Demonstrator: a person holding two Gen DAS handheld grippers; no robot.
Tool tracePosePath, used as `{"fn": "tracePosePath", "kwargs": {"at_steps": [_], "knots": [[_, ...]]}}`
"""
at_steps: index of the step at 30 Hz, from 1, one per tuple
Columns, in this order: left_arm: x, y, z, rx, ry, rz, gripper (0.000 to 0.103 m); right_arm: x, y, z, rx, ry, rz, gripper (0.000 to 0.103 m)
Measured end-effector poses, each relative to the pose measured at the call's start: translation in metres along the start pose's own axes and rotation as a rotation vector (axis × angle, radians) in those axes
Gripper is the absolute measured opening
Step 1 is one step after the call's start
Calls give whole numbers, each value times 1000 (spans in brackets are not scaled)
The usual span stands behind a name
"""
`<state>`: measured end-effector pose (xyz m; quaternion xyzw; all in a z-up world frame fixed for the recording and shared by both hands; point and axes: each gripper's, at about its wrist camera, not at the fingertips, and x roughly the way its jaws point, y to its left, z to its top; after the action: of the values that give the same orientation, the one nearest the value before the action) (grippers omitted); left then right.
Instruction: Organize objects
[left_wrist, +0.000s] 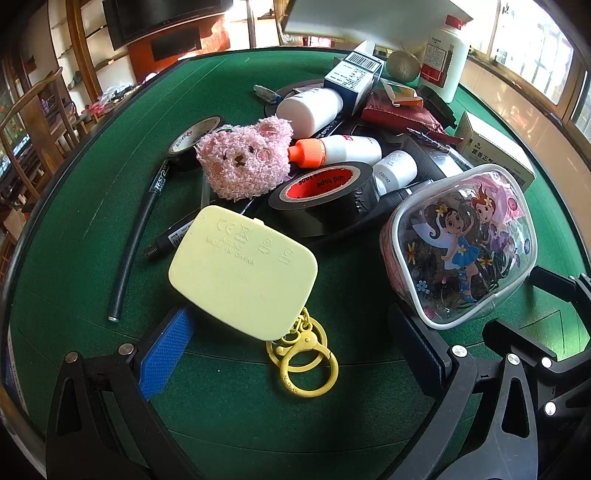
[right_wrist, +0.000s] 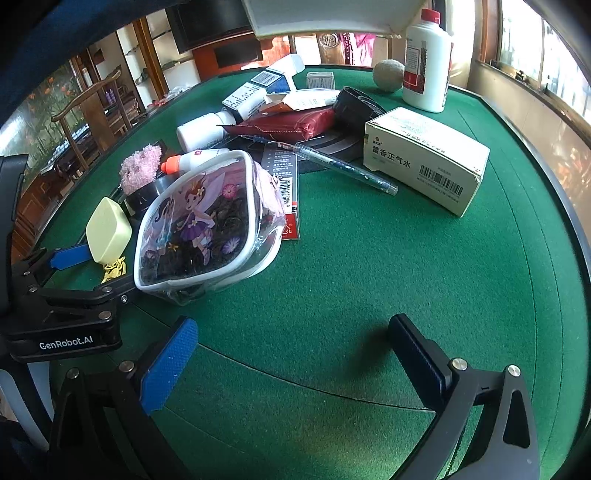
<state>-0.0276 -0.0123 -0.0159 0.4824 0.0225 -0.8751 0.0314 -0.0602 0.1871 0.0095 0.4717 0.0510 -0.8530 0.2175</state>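
The left tool (left_wrist: 291, 339) is spread wide around a pale yellow case (left_wrist: 242, 271) with key rings, seemingly untouched by either finger. The right tool (right_wrist: 291, 354) is held wide over bare green desk (right_wrist: 369, 277). Beside the case a fairy-printed pouch (right_wrist: 207, 225) is seen; farther back, black tape (left_wrist: 325, 197) and a pink plush bear (left_wrist: 245, 160).

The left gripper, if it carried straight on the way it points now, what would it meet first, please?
Most likely the pale yellow case, which already lies between the open fingers of the left gripper; the black tape roll sits behind it. Depth is uncertain.
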Motion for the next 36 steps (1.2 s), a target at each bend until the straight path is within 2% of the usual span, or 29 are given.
{"fn": "tracePosePath", "kwargs": {"at_steps": [36], "knots": [[-1,0,-1,-5,0,3,103,-7,6,-3,-6,1,3,103]]}}
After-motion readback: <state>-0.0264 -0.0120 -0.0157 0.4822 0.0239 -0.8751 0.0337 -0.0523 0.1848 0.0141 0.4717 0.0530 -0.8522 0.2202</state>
